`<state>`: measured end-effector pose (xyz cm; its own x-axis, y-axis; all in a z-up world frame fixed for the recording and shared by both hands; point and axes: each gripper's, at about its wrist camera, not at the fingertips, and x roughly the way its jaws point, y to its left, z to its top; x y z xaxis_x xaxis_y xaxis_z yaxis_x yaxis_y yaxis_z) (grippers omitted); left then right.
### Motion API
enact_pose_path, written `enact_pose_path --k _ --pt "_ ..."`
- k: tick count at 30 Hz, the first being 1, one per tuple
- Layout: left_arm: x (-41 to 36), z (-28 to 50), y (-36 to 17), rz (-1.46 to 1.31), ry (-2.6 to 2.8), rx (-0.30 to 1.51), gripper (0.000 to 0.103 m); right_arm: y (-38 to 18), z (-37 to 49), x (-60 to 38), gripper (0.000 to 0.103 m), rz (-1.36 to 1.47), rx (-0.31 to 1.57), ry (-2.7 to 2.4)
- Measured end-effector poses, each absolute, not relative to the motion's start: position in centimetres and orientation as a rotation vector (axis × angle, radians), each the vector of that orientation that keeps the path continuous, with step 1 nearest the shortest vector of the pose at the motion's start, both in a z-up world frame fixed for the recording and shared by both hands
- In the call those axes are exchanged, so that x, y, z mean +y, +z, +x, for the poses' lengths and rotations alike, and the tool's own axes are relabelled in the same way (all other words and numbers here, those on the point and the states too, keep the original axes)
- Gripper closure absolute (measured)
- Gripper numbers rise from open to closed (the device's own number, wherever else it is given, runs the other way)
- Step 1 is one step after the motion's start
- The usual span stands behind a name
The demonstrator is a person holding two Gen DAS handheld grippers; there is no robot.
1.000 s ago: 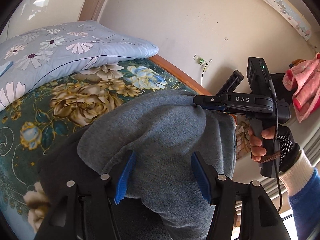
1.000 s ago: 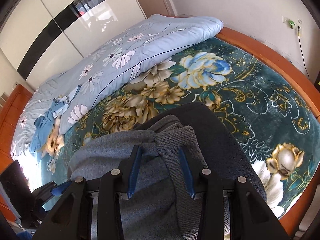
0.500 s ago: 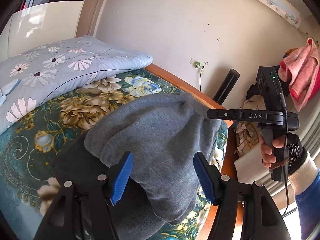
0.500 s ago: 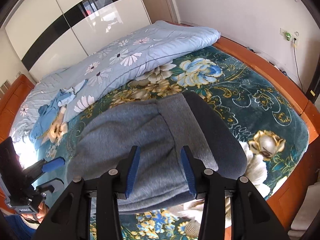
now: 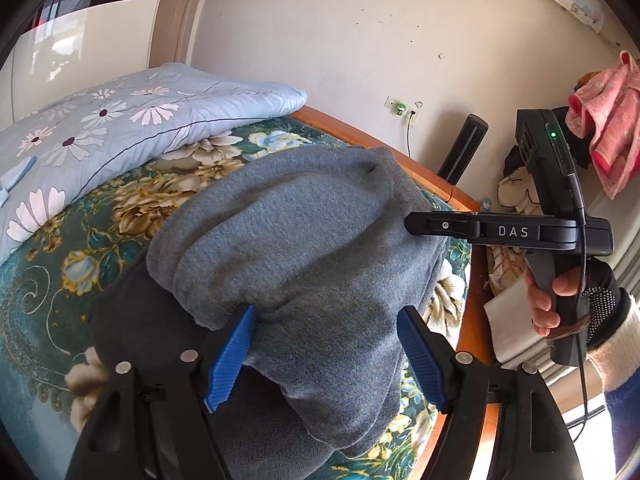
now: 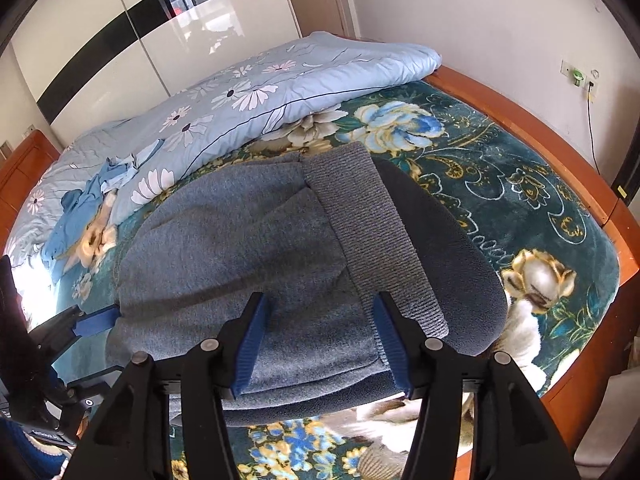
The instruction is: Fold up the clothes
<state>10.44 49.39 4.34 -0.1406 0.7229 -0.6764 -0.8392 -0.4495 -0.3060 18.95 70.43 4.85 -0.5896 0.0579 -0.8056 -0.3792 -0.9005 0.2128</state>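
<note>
A grey sweatshirt [image 5: 304, 240] lies folded over on a dark layer of cloth [image 5: 128, 320] on the floral bedspread. Its ribbed hem [image 6: 372, 232] runs along the right side of the fold in the right wrist view. My left gripper [image 5: 324, 356] is open, its blue pads [image 5: 230, 356] standing wide on either side of the grey cloth without pinching it. My right gripper [image 6: 320, 344] is open too, just over the near edge of the fold. In the left wrist view the right gripper [image 5: 416, 226] shows side-on at the fold's right edge, held by a gloved hand [image 5: 560, 296].
A light blue flowered quilt [image 6: 260, 96] is bunched at the far side of the bed, with a small blue garment [image 6: 92, 196] on it. The wooden bed frame [image 6: 560, 160] curves along the right, near the wall. A pink cloth [image 5: 608, 140] hangs at the right.
Both grippers have let go of the grey cloth and drawn back, their jaws now wider. The folded grey layer has settled onto the dark layer.
</note>
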Motion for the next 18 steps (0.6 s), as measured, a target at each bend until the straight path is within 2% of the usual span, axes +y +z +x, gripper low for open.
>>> enact_pose_path --k 7,11,18 --pt "46.5 11.6 5.2 -0.946 1.861 0.163 0.026 7.4 21.2 67.5 0.046 -1.183 0.492 2.549" --pt "44.8 12.2 5.2 -0.956 1.888 0.148 0.023 6.2 22.9 64.1 0.046 -1.183 0.421 2.507" --pt "41.9 12.7 3.5 -1.020 1.904 0.152 0.023 3.2 24.9 60.5 0.046 -1.150 0.577 2.491"
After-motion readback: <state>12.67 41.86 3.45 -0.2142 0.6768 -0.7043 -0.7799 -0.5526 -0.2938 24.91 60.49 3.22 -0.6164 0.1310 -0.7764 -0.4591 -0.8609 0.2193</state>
